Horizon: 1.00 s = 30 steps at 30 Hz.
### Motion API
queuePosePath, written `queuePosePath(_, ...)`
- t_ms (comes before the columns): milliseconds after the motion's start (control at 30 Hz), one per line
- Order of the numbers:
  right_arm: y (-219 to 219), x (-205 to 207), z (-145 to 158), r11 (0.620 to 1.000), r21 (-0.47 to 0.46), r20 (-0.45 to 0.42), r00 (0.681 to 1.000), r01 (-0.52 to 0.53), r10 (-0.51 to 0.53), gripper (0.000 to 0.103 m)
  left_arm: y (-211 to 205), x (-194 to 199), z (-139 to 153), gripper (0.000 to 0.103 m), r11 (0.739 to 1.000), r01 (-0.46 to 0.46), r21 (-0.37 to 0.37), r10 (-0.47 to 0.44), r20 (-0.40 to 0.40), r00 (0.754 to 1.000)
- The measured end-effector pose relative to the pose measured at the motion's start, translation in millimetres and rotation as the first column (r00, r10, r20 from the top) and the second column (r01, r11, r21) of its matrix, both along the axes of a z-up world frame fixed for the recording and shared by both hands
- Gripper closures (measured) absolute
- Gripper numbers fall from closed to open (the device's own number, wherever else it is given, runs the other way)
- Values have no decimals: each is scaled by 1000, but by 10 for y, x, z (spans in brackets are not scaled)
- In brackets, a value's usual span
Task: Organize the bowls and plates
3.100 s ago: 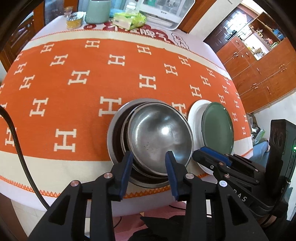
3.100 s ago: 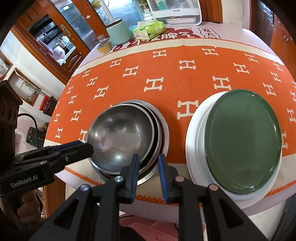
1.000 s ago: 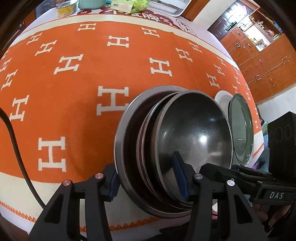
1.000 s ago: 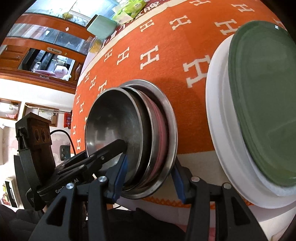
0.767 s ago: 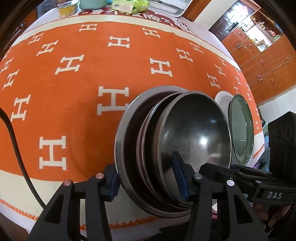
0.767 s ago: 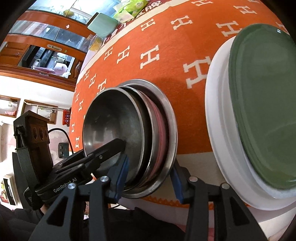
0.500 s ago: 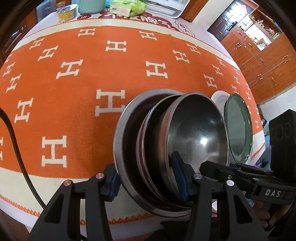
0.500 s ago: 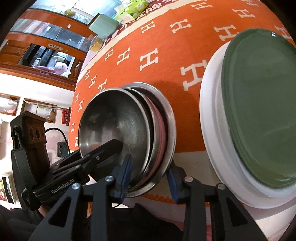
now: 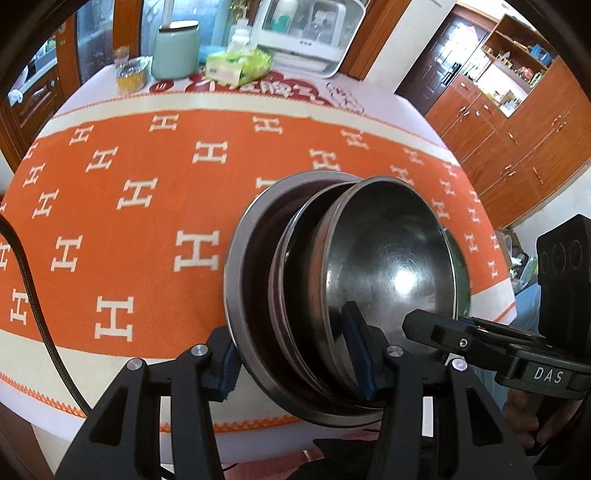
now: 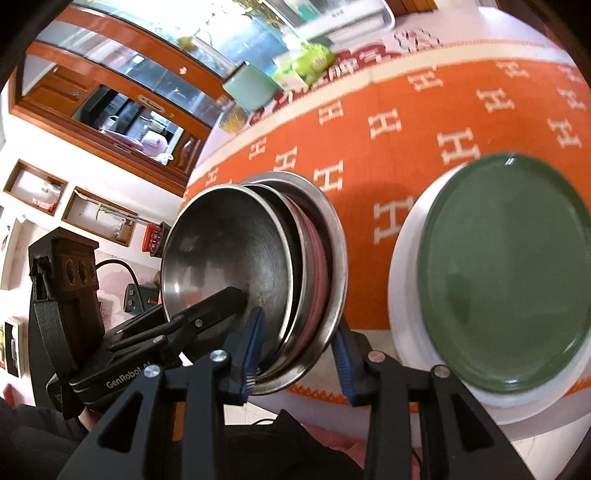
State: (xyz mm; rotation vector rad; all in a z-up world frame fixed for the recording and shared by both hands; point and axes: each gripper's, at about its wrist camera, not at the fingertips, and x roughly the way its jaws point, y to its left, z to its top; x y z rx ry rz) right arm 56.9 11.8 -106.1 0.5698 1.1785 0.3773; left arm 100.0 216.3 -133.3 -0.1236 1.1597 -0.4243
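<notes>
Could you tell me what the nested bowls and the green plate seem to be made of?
The nested bowls look like stainless steel: grey, shiny, with a bright glare spot and fine scratches. The green plate looks like glazed ceramic or possibly melamine: smooth and evenly coloured, with a soft sheen.

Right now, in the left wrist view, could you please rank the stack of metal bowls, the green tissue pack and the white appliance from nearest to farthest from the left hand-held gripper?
1. Stack of metal bowls: clamped between the fingers of the left hand-held gripper, at the table's near edge.
2. Green tissue pack: at the far side of the table, past the orange cloth.
3. White appliance: just behind the pack, farthest.
</notes>
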Motion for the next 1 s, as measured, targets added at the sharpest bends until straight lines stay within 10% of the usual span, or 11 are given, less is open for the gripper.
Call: queuePosePath(1000,-1635,-116,185,989,-141,54,997,-52,60,68,-1832,-204,94,55,998,-21,-62,23,32,999)
